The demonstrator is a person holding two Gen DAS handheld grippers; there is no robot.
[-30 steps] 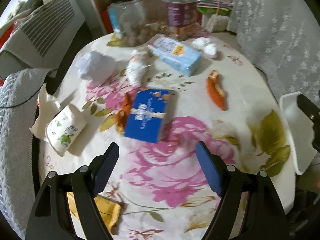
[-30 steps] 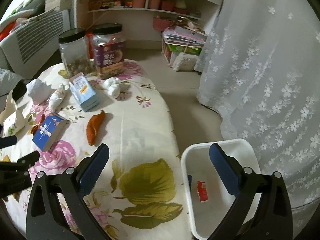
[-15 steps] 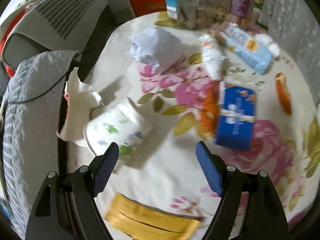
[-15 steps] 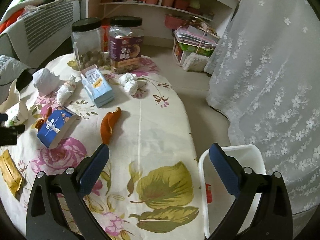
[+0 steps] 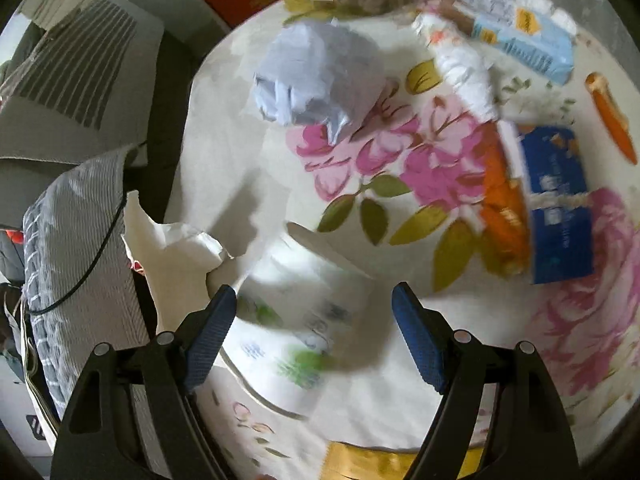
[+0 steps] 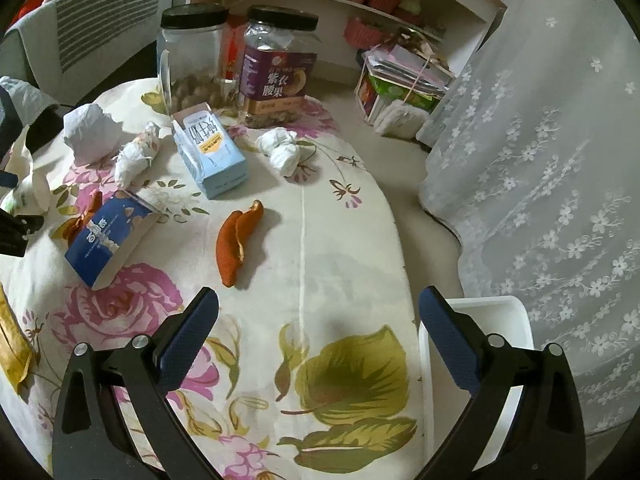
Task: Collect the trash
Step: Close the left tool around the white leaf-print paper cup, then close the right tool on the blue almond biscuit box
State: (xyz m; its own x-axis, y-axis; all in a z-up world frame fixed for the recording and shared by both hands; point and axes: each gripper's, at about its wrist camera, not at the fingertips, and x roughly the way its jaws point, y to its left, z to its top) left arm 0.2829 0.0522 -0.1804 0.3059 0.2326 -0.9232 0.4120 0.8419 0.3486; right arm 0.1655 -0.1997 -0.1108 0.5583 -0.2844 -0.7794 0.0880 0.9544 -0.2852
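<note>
My left gripper (image 5: 312,334) is open, its jaws straddling a white tissue pack with green print (image 5: 296,320) near the table's left edge; a loose tissue (image 5: 172,256) sticks out beside it. A crumpled paper ball (image 5: 316,76), a blue box (image 5: 558,204), orange peel (image 5: 500,200) and a light blue carton (image 5: 516,40) lie beyond. My right gripper (image 6: 318,334) is open and empty above the floral tablecloth (image 6: 320,280), near an orange peel (image 6: 234,240). The white bin (image 6: 516,312) sits at the table's right edge.
Two large jars (image 6: 280,68) stand at the table's back. A crumpled tissue (image 6: 280,148) and a wrapped wad (image 6: 138,152) lie near the carton. A yellow wrapper (image 5: 380,460) lies at the front edge. A grey sofa (image 5: 76,80) is left, a lace curtain (image 6: 540,160) right.
My left gripper swung left from the blue box and closed in on the tissue pack, which now sits between its jaws. My right gripper shifted left, away from the bin.
</note>
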